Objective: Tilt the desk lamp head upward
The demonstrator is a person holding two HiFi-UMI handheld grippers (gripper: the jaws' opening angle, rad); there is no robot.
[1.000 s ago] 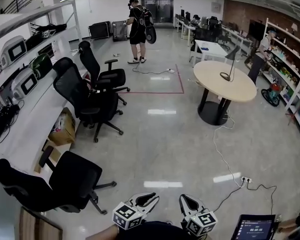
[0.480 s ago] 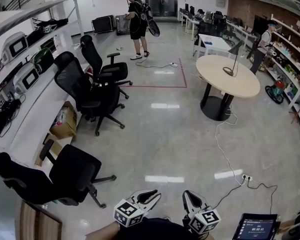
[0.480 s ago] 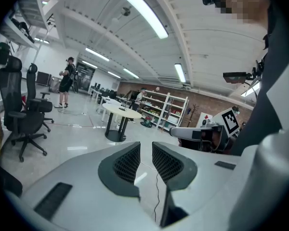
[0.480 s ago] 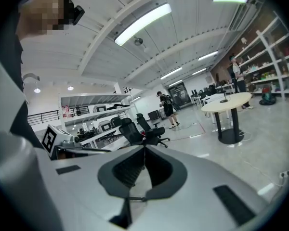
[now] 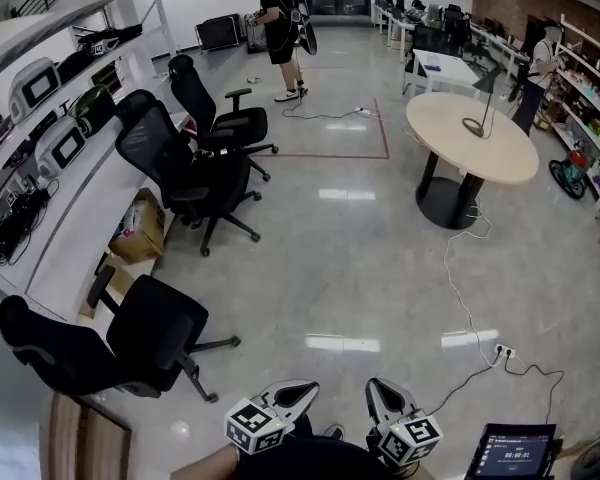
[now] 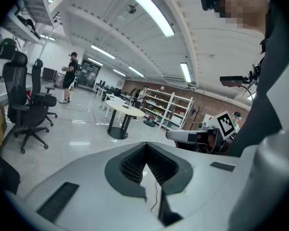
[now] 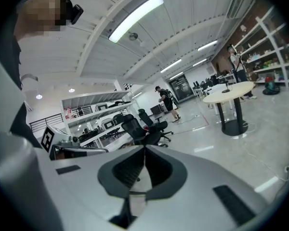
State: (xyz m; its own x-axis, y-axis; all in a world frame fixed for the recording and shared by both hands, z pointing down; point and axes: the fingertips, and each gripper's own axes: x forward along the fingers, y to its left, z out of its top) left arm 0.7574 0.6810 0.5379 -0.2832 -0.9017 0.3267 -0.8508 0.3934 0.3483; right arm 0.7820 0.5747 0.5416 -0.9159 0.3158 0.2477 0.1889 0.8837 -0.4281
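The desk lamp (image 5: 487, 102) is a thin black stem on a ring base, standing on the round beige table (image 5: 450, 143) far across the room at the upper right. Its head (image 5: 497, 75) points down. Both grippers are held low at the bottom edge of the head view, far from the lamp. My left gripper (image 5: 296, 396) (image 6: 145, 145) is shut; its jaws have just been closing with nothing between them. My right gripper (image 5: 382, 396) (image 7: 144, 148) is shut and empty too. The same table (image 7: 229, 91) shows ahead in the right gripper view.
Black office chairs (image 5: 195, 173) (image 5: 130, 338) stand along the long white bench (image 5: 55, 238) at left. A cable (image 5: 465, 288) runs over the floor from the table to a power strip (image 5: 503, 351). A person with a backpack (image 5: 278, 28) stands far off. A tablet (image 5: 508, 453) is at bottom right.
The head view has advanced and shifted, so the round table and chairs sit a little closer and lower. The grippers stay at the bottom edge. The far person has stepped slightly.
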